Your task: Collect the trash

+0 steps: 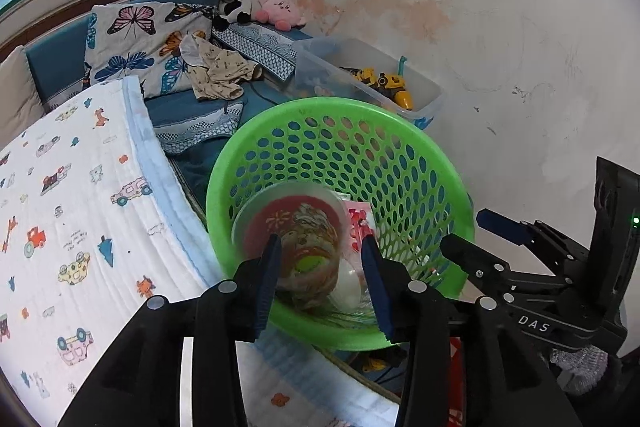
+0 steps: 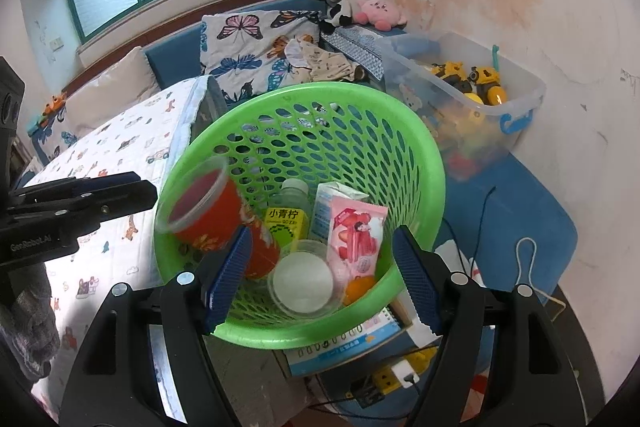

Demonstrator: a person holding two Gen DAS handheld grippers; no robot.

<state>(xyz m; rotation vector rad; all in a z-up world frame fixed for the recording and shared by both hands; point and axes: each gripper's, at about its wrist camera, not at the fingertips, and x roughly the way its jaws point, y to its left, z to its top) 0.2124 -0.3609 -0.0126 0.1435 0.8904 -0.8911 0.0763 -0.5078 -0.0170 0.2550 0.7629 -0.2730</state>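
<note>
A green perforated basket (image 2: 320, 99) (image 1: 420, 155) stands beside the bed and holds trash: a red paper cup (image 2: 208, 215) (image 1: 296, 227) lying tilted, a small bottle with a yellow label (image 2: 286, 219), a pink and white carton (image 2: 354, 235), a clear round lid (image 2: 302, 281) and an orange bit (image 2: 358, 287). My left gripper (image 1: 320, 255) is open and empty just above the basket's near side. My right gripper (image 2: 322, 247) is open and empty over the basket's near rim; its body shows at the right of the left wrist view (image 1: 532, 267).
A bed with a cartoon-print quilt (image 1: 72, 207) lies to the left. A clear bin of yellow toys (image 2: 472, 87) stands by the wall. Plush toys (image 2: 360, 7) and butterfly pillows (image 2: 248, 43) lie behind. A book (image 2: 352, 343), a power strip (image 2: 392, 379) and cables lie under the basket.
</note>
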